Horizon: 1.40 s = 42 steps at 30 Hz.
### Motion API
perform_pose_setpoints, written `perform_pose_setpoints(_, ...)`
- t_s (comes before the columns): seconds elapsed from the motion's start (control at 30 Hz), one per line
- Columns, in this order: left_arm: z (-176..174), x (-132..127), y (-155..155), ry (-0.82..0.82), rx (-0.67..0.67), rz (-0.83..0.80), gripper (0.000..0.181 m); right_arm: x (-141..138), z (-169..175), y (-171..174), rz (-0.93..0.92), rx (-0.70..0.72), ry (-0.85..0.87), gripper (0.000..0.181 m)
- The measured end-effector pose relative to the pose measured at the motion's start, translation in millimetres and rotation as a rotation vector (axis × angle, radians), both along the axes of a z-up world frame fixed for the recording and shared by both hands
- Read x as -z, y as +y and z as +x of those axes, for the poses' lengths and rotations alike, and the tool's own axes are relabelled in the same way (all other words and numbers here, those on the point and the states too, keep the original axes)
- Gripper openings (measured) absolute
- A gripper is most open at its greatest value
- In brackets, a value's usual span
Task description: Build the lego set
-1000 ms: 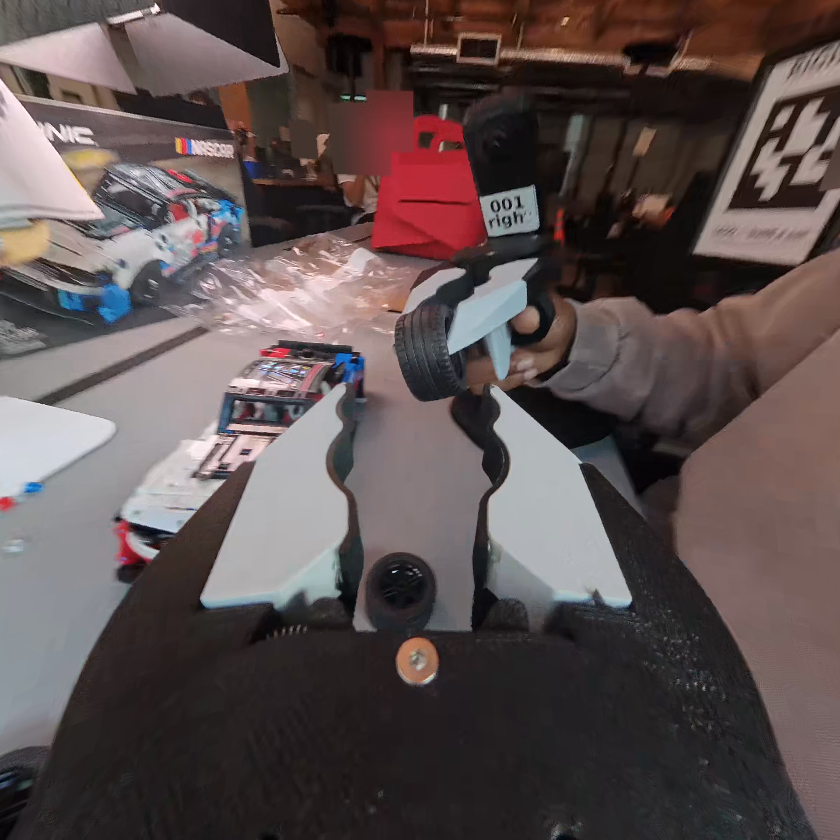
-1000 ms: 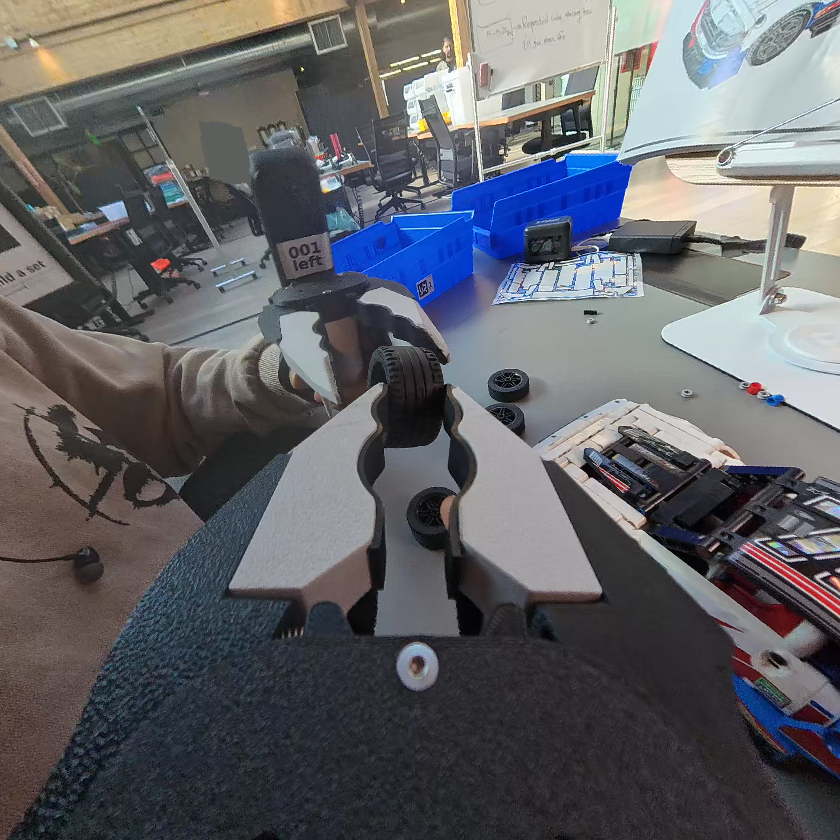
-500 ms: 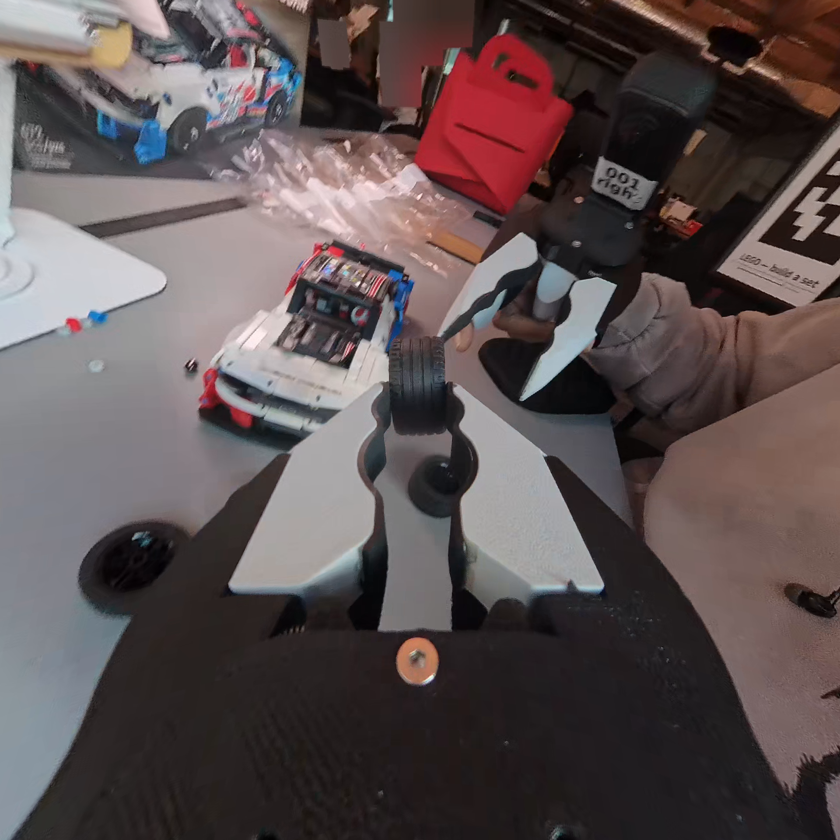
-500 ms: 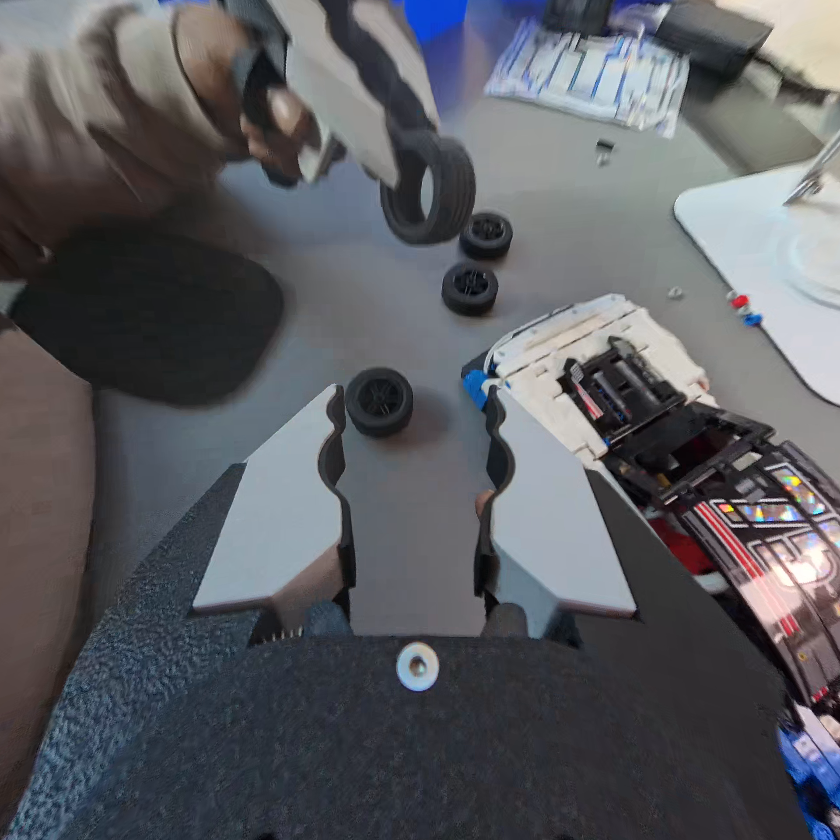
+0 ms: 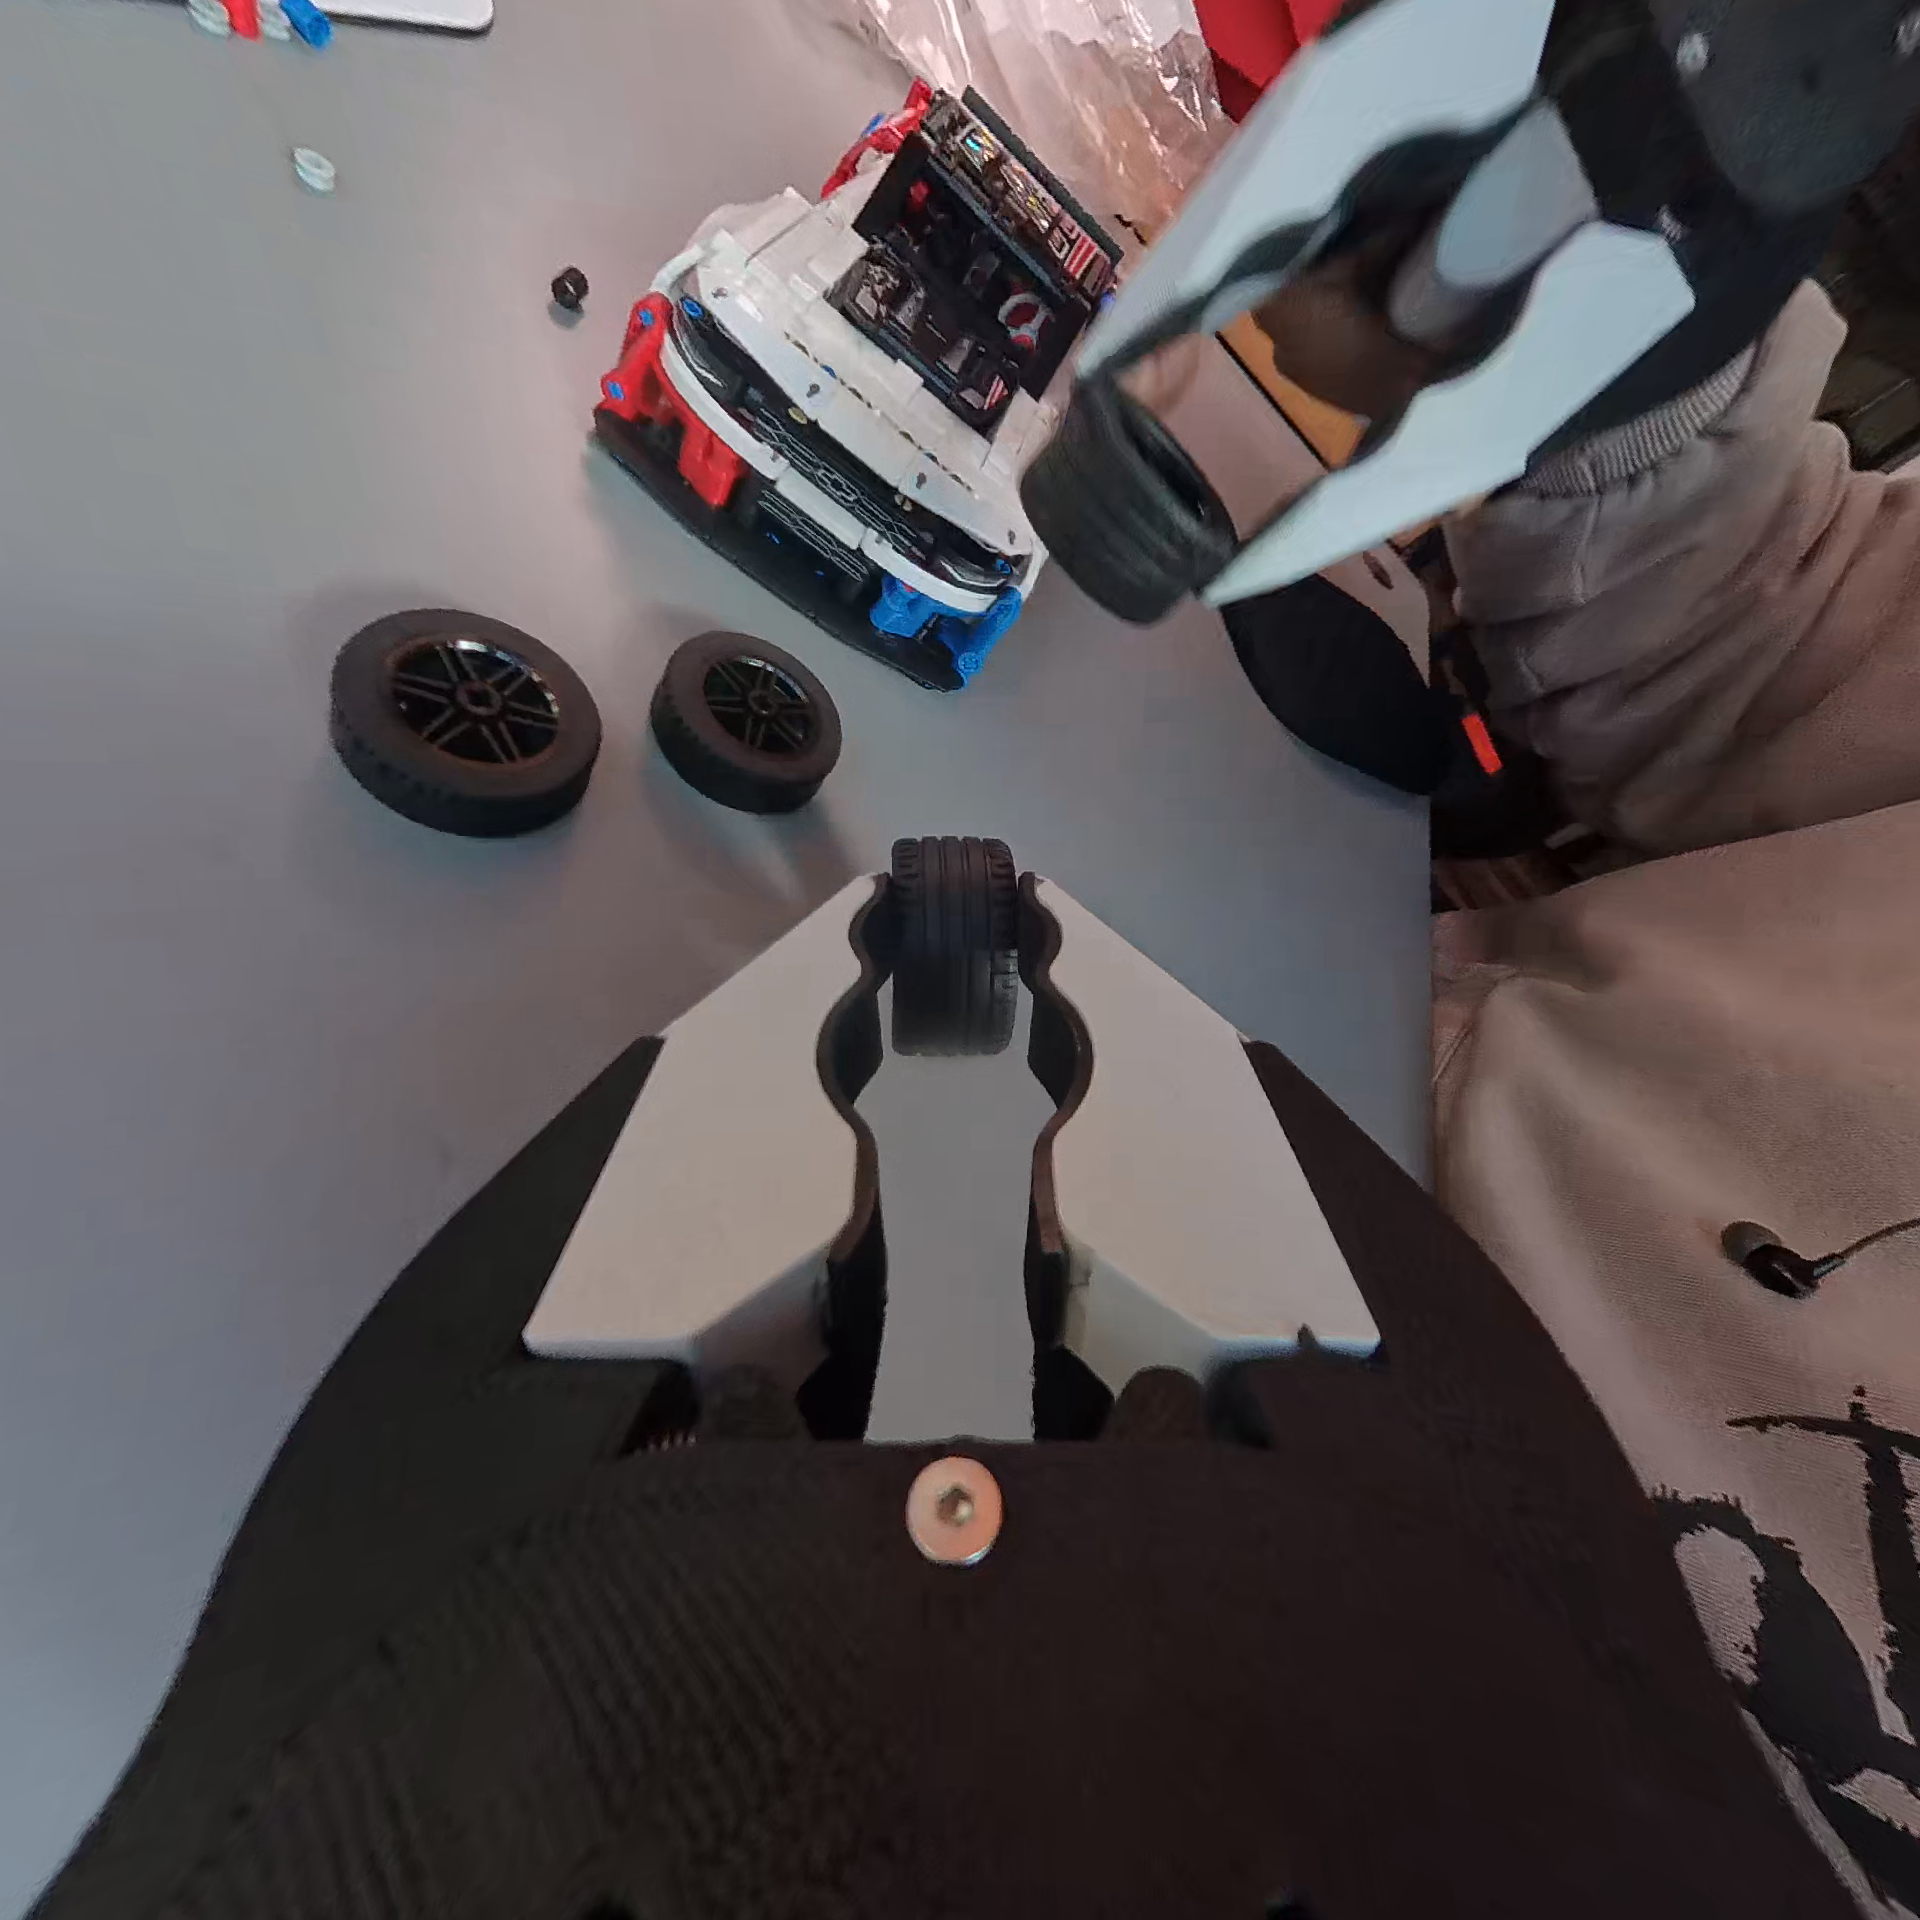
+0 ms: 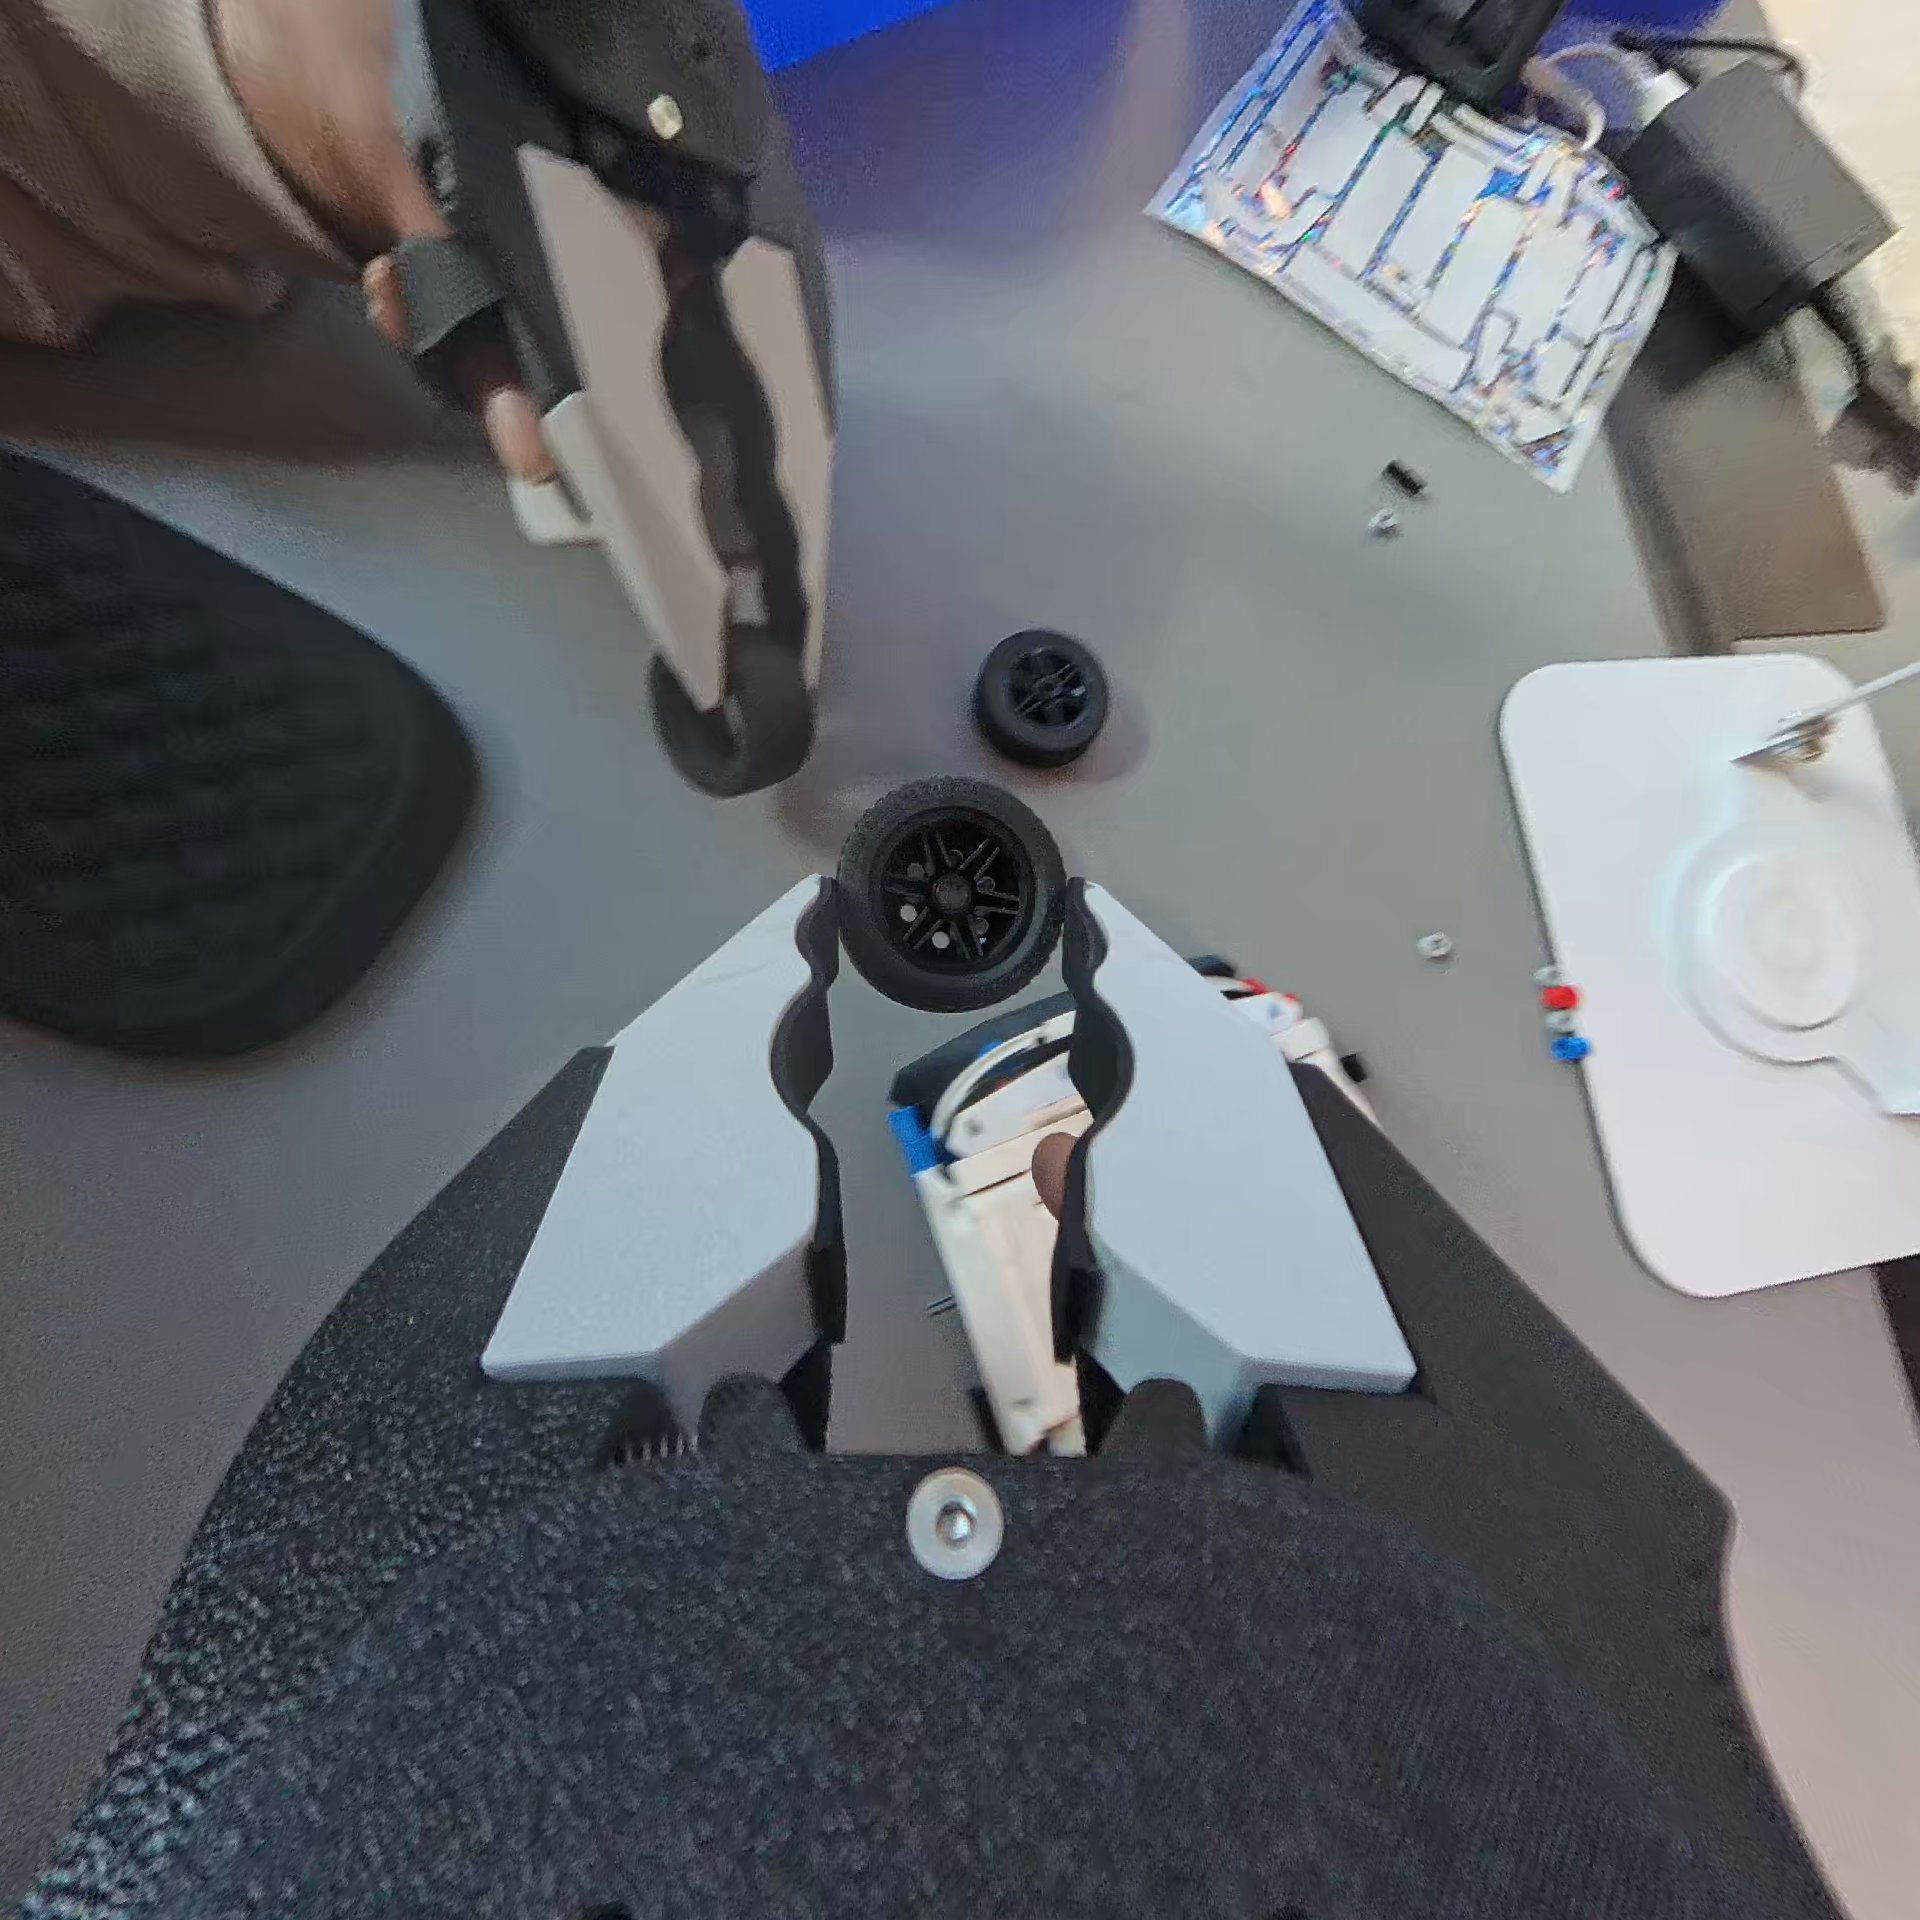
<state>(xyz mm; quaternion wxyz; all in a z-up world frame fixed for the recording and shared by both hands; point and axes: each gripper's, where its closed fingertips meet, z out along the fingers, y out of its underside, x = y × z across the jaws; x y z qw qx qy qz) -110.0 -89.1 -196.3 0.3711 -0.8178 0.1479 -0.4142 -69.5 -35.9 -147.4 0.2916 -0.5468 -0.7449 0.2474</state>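
My left gripper (image 5: 954, 883) is shut on a bare black tyre (image 5: 951, 956), held upright just above the grey table. My right gripper (image 6: 948, 904) is shut on a black wheel with a spoked rim (image 6: 951, 925), gripped across its tread. The white lego car (image 5: 821, 416) with red and blue front corners stands behind. In the right wrist view the car (image 6: 987, 1174) lies under my right fingers. Two more wheels (image 5: 464, 722) (image 5: 746, 720) lie flat on the table left of the car's nose. The right gripper (image 5: 1143, 488) also shows in the left wrist view.
A white stand base (image 6: 1714, 966) sits right, with small red and blue pieces (image 6: 1558, 1018) beside it. A shiny sticker sheet (image 6: 1434, 249) and a black adapter (image 6: 1756, 218) lie at the back. A black pad (image 6: 187, 779) is left. The person's sleeve (image 5: 1662, 623) is right.
The tyre passed from my right gripper to my left. My right gripper then opened, dropped to the table and closed on a rimmed wheel. Both grippers now point down.
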Motion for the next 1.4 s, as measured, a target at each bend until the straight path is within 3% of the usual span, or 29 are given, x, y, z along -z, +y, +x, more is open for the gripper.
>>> perform_pose_setpoints(0.03,5,-1,-2,-0.019,0.019,-0.006,0.022,-5,-13,15,0.026,-0.001,-0.009,0.041)
perform_pose_setpoints(0.1,13,1,-3,-0.028,0.047,-0.01,0.022,2,-39,52,0.09,0.026,-0.065,0.041)
perform_pose_setpoints(0.3,37,13,-8,0.023,0.112,0.003,0.022,78,-77,117,0.07,0.064,-0.331,0.041)
perform_pose_setpoints(0.5,30,16,1,0.101,0.081,0.014,0.022,81,-76,130,0.111,0.104,-0.324,0.053)
perform_pose_setpoints(0.63,15,27,7,0.207,0.038,0.013,0.018,31,-72,105,0.086,0.093,-0.117,0.058)
perform_pose_setpoints(0.73,7,31,10,0.289,0.017,0.043,0.016,-3,-50,73,0.095,0.052,0.004,0.055)
perform_pose_setpoints(0.83,2,31,12,0.364,0.008,0.075,0.022,-18,-17,35,0.072,0.01,0.075,0.05)
perform_pose_setpoints(0.93,-6,7,16,0.326,-0.054,0.151,0.029,-17,16,3,0.048,-0.011,0.117,0.047)
perform_pose_setpoints(1.03,-25,-41,10,0.311,-0.167,0.296,0.036,-7,49,-18,0.038,-0.009,0.135,0.047)
perform_pose_setpoints(1.13,-78,-96,-8,0.419,-0.378,0.452,0.038,-6,78,-23,0.025,0.04,0.213,0.048)
perform_pose_setpoints(1.23,-177,-130,-34,0.59,-0.66,0.429,0.036,-22,107,-7,0.08,0.14,0.378,0.05)
perform_pose_setpoints(1.3,-259,-127,-56,0.746,-0.841,0.283,0.035,-30,125,4,0.088,0.205,0.463,0.049)
perform_pose_setpoints(1.4,-356,-100,-85,0.891,-0.981,-0.026,0.04,-35,144,14,0.041,0.264,0.554,0.044)
